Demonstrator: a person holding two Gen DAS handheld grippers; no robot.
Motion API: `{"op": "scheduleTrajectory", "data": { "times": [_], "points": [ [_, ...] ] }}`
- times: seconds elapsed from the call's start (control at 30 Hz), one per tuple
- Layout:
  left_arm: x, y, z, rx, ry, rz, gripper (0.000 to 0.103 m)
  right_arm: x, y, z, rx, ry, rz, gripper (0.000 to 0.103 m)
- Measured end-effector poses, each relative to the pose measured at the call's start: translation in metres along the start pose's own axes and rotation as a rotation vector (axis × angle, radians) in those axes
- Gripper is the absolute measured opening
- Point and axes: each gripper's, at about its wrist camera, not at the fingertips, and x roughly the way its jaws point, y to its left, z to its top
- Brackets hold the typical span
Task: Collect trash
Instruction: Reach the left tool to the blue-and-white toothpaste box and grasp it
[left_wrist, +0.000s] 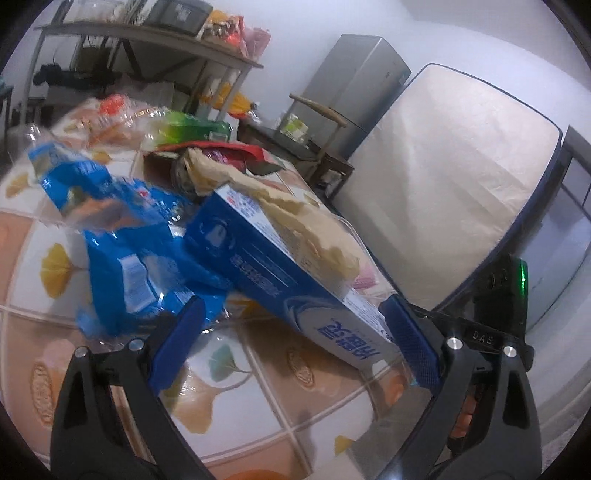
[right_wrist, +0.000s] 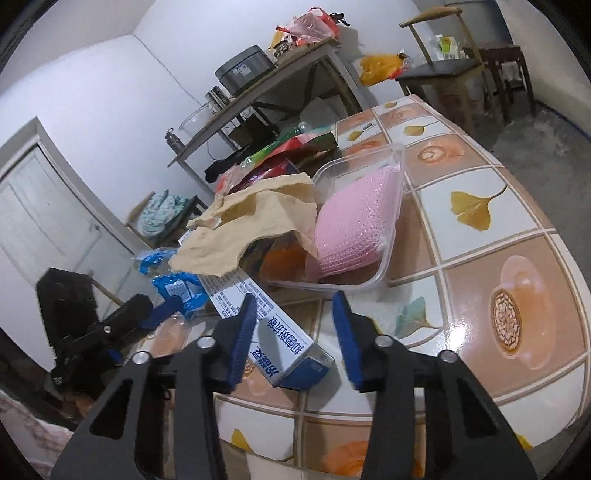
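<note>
Tiled worktop (right_wrist: 476, 266) crowded with litter. Blue carton (left_wrist: 295, 280) lay near its edge, torn brown paper (right_wrist: 255, 225) draped over it. Left gripper (left_wrist: 291, 332) and right gripper (right_wrist: 295, 339) both straddled the carton, jaws wide, seemingly not yet touching. Closing could drag paper or tip the clear tub (right_wrist: 395, 206).

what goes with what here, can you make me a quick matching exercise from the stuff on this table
Things:
1. long blue and white cardboard box
2. pink textured sponge
3. torn tan paper sheet
4. crumpled blue plastic wrapper

Places:
a. inside the clear plastic tray
b. draped over the box's far end
c. near end between the open fingers of the right gripper
d. on the tiled tablecloth, left of the box

Pairs: 1-c, 2-a, 3-b, 4-d
</note>
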Motion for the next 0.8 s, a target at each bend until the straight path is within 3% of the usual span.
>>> {"op": "scheduleTrajectory", "data": {
  "times": [0.13, 0.2, 0.3, 0.53, 0.63, 0.8],
  "points": [
    [0.009, -0.002, -0.004, -0.016, 0.049, -0.032, 0.074, -0.008, -0.004, 0.0, 0.007, -0.007, 0.083, 0.039],
    [0.018, -0.004, -0.006, -0.031, 0.083, -0.059, 0.07, -0.003, -0.002, 0.001, 0.003, 0.008, 0.082, 0.039],
    [0.025, -0.004, -0.009, -0.065, 0.109, -0.072, 0.07, 0.008, -0.003, -0.002, 0.011, 0.069, 0.071, 0.039],
    [0.019, 0.003, -0.004, -0.15, 0.131, -0.07, 0.072, 0.022, 0.007, -0.02, 0.046, 0.213, 0.263, 0.039],
    [0.013, 0.006, -0.003, -0.157, 0.134, -0.034, 0.074, 0.03, 0.019, -0.035, 0.041, 0.282, 0.352, 0.039],
    [0.024, -0.004, 0.005, -0.113, 0.174, 0.079, 0.074, 0.04, 0.034, -0.051, -0.005, 0.347, 0.386, 0.039]
  ]
}}
